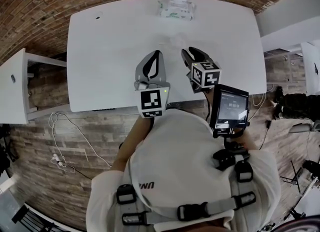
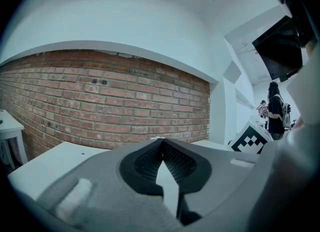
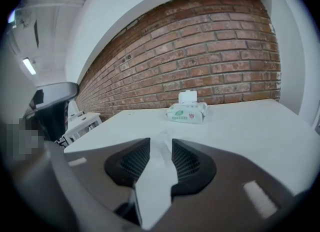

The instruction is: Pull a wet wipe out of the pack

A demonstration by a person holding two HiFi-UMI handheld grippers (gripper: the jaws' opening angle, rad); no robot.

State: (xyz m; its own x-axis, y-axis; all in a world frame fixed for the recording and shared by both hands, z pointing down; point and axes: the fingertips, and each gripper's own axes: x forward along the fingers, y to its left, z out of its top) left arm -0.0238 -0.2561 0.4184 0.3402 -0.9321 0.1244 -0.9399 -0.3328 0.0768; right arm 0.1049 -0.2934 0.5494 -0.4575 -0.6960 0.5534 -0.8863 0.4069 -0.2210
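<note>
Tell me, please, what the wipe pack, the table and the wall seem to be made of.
The pack looks like soft printed plastic film, given its puffy shape and crimped ends. The table has a smooth matte white top, perhaps laminate or painted board. The wall is rough red brick with pale mortar joints.

White table [image 1: 115, 51], brick wall [image 2: 100, 106] — side table [image 1: 14, 88]

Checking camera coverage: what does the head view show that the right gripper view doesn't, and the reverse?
Head view only: the left gripper, shut, and the screen mounted behind the right gripper. Right gripper view only: the ceiling light and the ceiling around it. Both: the white table, the wipe pack with its lid up, and a loose wipe at the right gripper's open jaws.
</note>
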